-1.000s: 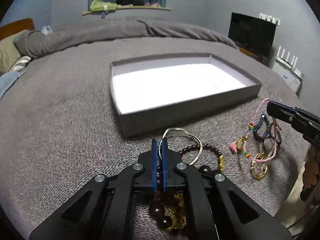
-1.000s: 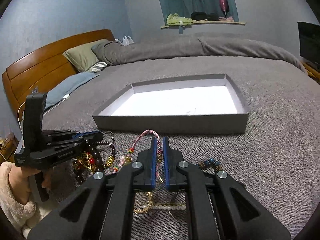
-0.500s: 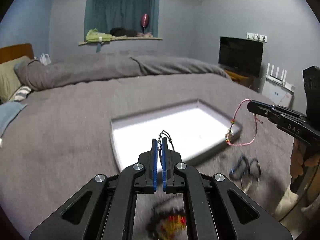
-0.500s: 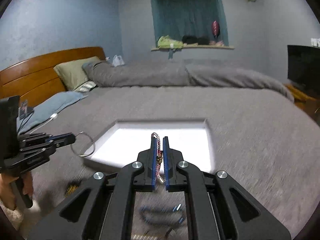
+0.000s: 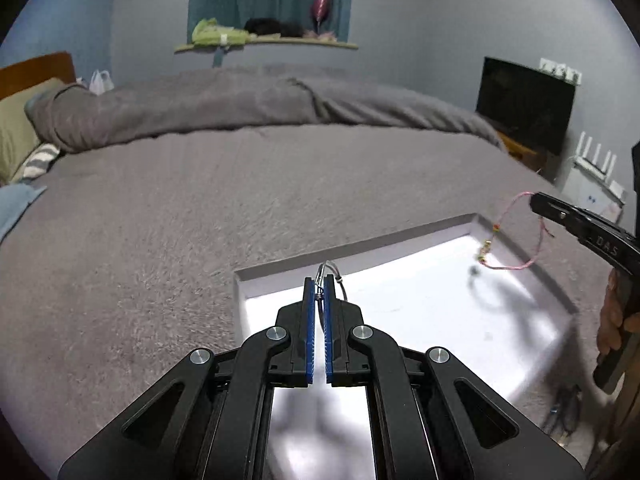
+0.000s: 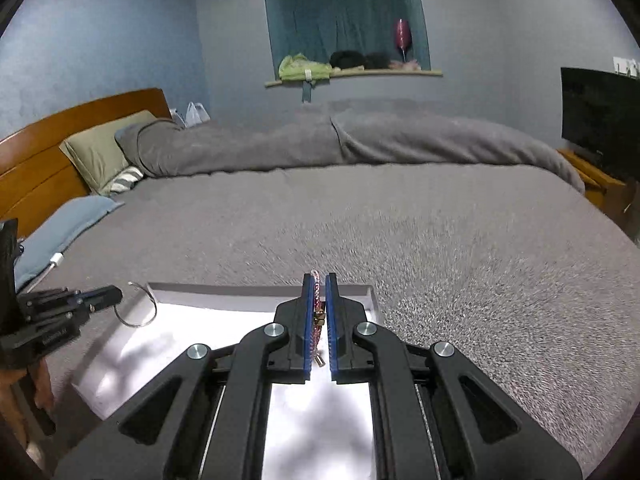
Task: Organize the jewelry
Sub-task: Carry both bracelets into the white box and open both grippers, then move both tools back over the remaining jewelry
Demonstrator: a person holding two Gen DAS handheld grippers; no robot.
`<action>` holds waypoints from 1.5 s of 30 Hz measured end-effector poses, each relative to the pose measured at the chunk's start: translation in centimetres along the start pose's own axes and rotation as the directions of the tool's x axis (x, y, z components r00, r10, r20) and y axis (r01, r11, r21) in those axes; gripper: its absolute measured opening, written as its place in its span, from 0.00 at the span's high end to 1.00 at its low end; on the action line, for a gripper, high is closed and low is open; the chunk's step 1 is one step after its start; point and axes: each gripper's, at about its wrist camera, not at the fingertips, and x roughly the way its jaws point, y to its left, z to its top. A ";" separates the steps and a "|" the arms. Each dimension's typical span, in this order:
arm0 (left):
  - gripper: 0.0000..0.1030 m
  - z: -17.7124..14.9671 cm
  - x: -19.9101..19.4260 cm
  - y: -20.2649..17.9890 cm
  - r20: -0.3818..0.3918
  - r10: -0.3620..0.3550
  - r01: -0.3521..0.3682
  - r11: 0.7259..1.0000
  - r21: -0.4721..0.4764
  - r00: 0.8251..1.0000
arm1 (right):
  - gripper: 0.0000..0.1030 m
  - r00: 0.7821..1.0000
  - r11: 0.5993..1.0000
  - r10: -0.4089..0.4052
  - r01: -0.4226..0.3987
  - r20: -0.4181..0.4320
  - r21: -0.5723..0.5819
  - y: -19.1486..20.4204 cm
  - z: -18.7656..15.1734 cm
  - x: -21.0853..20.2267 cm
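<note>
My left gripper (image 5: 319, 280) is shut on a thin silver wire bangle (image 5: 336, 276) and holds it above the near-left part of the grey box (image 5: 352, 252) with a white bottom. The bangle also shows in the right wrist view (image 6: 140, 308), hanging from the left gripper (image 6: 116, 294). My right gripper (image 6: 319, 278) is shut on a pink braided bracelet (image 6: 316, 308) with small beads. In the left wrist view the right gripper (image 5: 536, 200) holds that bracelet (image 5: 516, 240) dangling over the box's right end.
The box (image 6: 256, 294) lies on a grey bed cover (image 5: 200, 208). Loose dark jewelry (image 5: 564, 408) lies on the cover near the box's right front corner. A rolled grey duvet (image 6: 360, 140), pillows (image 6: 100, 152) and a wooden headboard (image 6: 40, 168) stand behind. A TV (image 5: 524, 104) stands at the right.
Both grippers have lifted off the jewelry pile and moved forward over the box, the left with the silver bangle, the right with the pink bracelet. The pile has dropped out of view.
</note>
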 end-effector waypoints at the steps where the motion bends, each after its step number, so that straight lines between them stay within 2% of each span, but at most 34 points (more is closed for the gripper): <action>1: 0.96 0.1 0.4 0.3 -0.011 0.003 -0.003 1.000 -0.001 1.000 | 0.94 1.000 1.000 -0.013 0.013 -0.025 -0.020 -0.1 -0.2 0.9; 5: 0.96 0.0 2.2 1.2 -0.063 0.001 -0.002 1.000 -0.020 0.998 | 0.94 0.995 0.998 -0.046 0.042 -0.086 -0.048 -0.5 -1.1 2.6; 10: 0.95 -1.2 4.2 0.4 -0.130 0.032 -0.028 0.999 0.030 0.991 | 0.94 0.988 0.998 -0.060 0.054 -0.145 -0.041 -0.7 -1.8 4.3; 17: 0.95 -1.2 4.5 1.4 -0.145 0.013 -0.016 1.000 -0.016 0.989 | 0.94 0.988 0.998 -0.058 0.054 -0.140 -0.034 -0.5 -1.9 4.0; 19: 0.94 -1.3 4.5 1.5 -0.150 0.013 -0.016 1.000 -0.023 0.989 | 0.89 0.989 0.998 -0.053 0.050 -0.137 -0.025 -0.5 -1.9 4.0; 20: 0.91 -1.2 4.6 1.5 -0.150 0.013 -0.016 1.000 -0.024 0.989 | 0.84 0.990 0.999 -0.050 0.048 -0.134 -0.021 -0.6 -1.8 3.9; 21: 0.86 -1.2 4.5 1.5 -0.148 0.012 -0.016 1.000 -0.025 0.989 | 0.75 0.991 0.999 -0.045 0.044 -0.129 -0.016 -0.6 -1.8 3.8; 22: 0.81 -1.2 4.4 1.5 -0.144 0.010 -0.014 1.000 -0.026 0.989 | 0.71 0.991 0.999 -0.043 0.041 -0.125 -0.014 -0.7 -1.8 3.6; 23: 0.72 -1.2 4.3 1.5 -0.135 0.010 -0.014 1.000 -0.028 0.991 | 0.71 0.992 0.999 -0.041 0.040 -0.123 -0.013 -0.6 -1.8 3.5; 24: 0.68 -1.1 4.1 1.5 -0.124 0.012 -0.015 0.999 -0.030 0.992 | 0.70 0.992 0.999 -0.039 0.038 -0.120 -0.009 -0.6 -1.8 3.4; 26: 0.65 -1.1 3.7 1.4 -0.102 0.017 -0.020 0.999 -0.028 0.995 | 0.62 0.994 1.000 -0.025 0.026 -0.111 0.003 -0.6 -1.7 3.1; 27: 0.61 -1.2 3.5 1.4 -0.093 0.019 -0.021 0.999 -0.027 0.996 | 0.55 0.994 1.000 -0.020 0.021 -0.105 0.008 -0.6 -1.6 2.9; 29: 0.44 -1.2 2.9 1.1 -0.064 0.029 -0.030 0.999 -0.022 0.998 | 0.48 0.996 1.000 -0.019 0.020 -0.090 0.010 -0.5 -1.5 2.4; 32: 0.28 -1.2 1.8 0.7 -0.011 0.031 -0.031 0.999 -0.032 0.999 | 0.36 0.997 1.000 -0.020 0.020 -0.072 0.011 -0.4 -1.4 1.9; 34: 0.21 -1.3 1.0 0.4 0.024 0.031 -0.030 0.998 -0.056 0.999 | 0.21 0.998 1.000 -0.020 0.021 -0.058 0.014 -0.3 -1.4 1.5; 36: 0.12 -1.3 0.5 -0.2 0.044 0.055 -0.053 0.997 -0.049 0.997 | 0.11 0.999 1.000 -0.022 0.023 -0.043 0.017 -0.2 -1.4 1.2; 37: 0.11 -1.4 0.2 -0.6 0.058 0.074 -0.072 0.997 -0.037 0.996 | 0.06 0.999 1.000 -0.021 0.022 -0.039 0.018 -0.2 -1.4 1.1; 40: 0.10 -1.6 -0.8 -1.8 0.106 0.123 -0.124 0.992 0.005 0.987 | 0.05 0.999 1.000 -0.022 0.022 -0.025 0.015 0.1 -1.7 0.4; 45: 0.09 -1.8 -2.2 -2.3 0.143 0.123 -0.125 0.992 0.001 0.982 | 0.05 0.999 0.999 -0.032 0.032 -0.008 0.022 0.3 -2.1 -1.0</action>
